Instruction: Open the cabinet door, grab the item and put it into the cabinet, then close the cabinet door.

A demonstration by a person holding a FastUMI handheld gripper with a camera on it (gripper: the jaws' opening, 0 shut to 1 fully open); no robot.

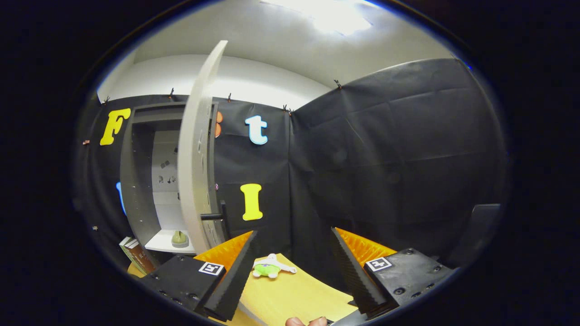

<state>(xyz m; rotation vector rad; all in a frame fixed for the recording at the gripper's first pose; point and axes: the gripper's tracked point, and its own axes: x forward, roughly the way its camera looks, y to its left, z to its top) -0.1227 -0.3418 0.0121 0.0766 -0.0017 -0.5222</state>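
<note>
Small green-and-white plush toy (270,267): lying on yellow wooden table (294,294), between fingers.
Tall grey cabinet door (195,158): standing open.
Gripper (294,253): gaping wide, holding nothing.

Test booth / lab setup, black cloth walls (385,149) clipped up, small cabinet (136,181) on wood table (290,294), ceiling light (340,18)

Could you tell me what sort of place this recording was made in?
Probably a staged recording booth: black cloth walls pinned up, a small cabinet with its door open, and a wooden table beneath the open gripper.
</note>
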